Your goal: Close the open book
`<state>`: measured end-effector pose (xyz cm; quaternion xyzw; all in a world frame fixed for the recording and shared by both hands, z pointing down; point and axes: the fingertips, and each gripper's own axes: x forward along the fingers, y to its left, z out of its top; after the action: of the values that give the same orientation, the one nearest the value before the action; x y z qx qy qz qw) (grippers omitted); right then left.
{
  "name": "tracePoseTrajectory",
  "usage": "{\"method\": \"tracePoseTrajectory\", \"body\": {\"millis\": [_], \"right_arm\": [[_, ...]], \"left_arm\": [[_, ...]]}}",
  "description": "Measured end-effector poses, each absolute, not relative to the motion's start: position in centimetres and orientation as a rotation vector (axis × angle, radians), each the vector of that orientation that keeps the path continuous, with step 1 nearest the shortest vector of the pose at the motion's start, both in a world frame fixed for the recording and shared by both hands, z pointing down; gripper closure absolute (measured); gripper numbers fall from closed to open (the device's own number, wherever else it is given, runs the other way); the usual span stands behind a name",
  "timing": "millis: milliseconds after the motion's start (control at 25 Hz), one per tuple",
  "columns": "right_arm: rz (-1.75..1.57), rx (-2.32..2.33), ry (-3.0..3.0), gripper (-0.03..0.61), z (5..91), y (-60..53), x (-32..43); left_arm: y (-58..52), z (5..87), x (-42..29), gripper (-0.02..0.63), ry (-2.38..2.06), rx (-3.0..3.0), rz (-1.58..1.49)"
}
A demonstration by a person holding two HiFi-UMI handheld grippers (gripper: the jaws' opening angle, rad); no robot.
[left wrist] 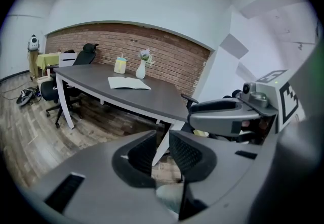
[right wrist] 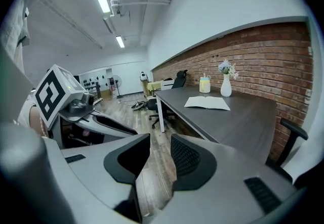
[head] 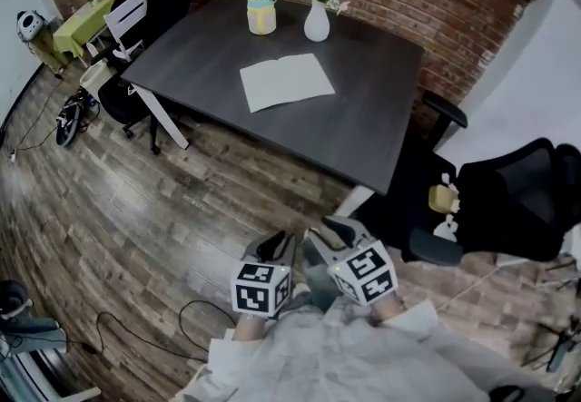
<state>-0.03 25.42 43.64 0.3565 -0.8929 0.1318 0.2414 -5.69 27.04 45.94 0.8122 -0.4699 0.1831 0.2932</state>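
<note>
Wood-plank floor (head: 136, 210) lies beneath both grippers, held low and close to the person. The left gripper (left wrist: 162, 139) has its jaws a narrow gap apart with nothing between them. The right gripper (right wrist: 160, 142) is spread slightly wider and is also empty. Farther off, on the dark table (head: 363, 119), the book (head: 286, 81) lies open and flat, pale pages up, near a white vase (head: 316, 21).

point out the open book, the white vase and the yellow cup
open book (head: 287, 82), head view, middle of its pages
white vase (head: 317, 25), head view, its belly
yellow cup (head: 261, 17), head view, its side
</note>
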Motion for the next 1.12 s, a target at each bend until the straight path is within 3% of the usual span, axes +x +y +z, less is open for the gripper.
{"method": "tracePoseTrajectory", "body": {"millis": [1120], "right_arm": [[0.263,0.809,-2.525,0.472,41.7,-4.0,-5.3]], "left_arm": [[-2.4,43.7,-11.0,0.546,-1.428,2.125,0.518]]}}
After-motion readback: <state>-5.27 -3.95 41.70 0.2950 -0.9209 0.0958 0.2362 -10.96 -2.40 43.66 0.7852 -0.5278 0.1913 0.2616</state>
